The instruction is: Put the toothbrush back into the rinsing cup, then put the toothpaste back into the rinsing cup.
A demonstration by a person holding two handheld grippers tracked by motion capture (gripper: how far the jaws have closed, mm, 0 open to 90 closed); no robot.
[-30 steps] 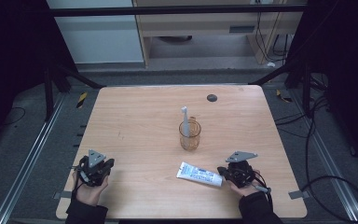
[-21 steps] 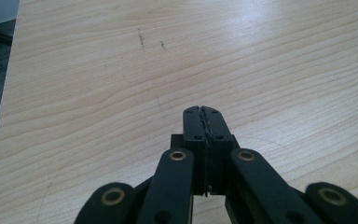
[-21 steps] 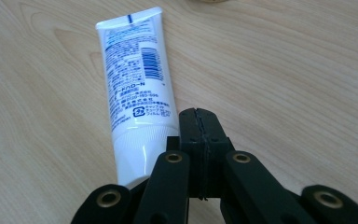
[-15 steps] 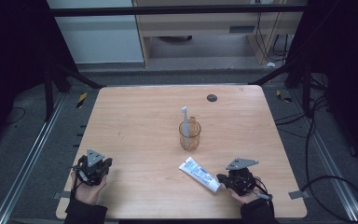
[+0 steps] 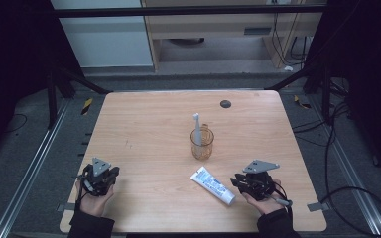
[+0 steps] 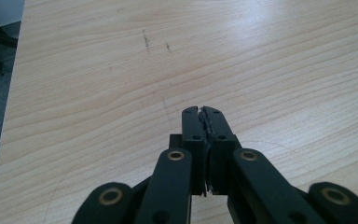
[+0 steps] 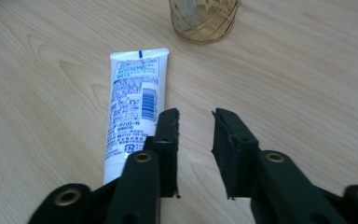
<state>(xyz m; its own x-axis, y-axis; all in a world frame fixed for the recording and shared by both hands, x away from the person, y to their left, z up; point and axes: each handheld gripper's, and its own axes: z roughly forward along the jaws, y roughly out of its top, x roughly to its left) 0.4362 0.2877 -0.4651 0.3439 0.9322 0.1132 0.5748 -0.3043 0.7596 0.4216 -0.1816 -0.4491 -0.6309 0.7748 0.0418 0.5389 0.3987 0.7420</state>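
Lying flat beside the right gripper [image 7: 195, 116], jaws spread, a tube [image 7: 133, 109], cup [image 5: 202, 143] beyond, left gripper [image 6: 203, 112] pressed together.

On my table [image 5: 144, 124] I count one toothpaste tube [image 5: 212, 185], one amber glass [image 5: 202, 144] behind it, one toothbrush [image 5: 197, 128] inside that glass.

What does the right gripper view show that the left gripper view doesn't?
Right gripper view: the right gripper with jaws open, a toothpaste tube lying flat beside its left jaw, not between them, and the base of a gold wire cup beyond. Left gripper view: the left gripper with jaws shut on nothing, faint dark marks on the wood, and the table edge at left. Both: black jaws over the same light wooden table.
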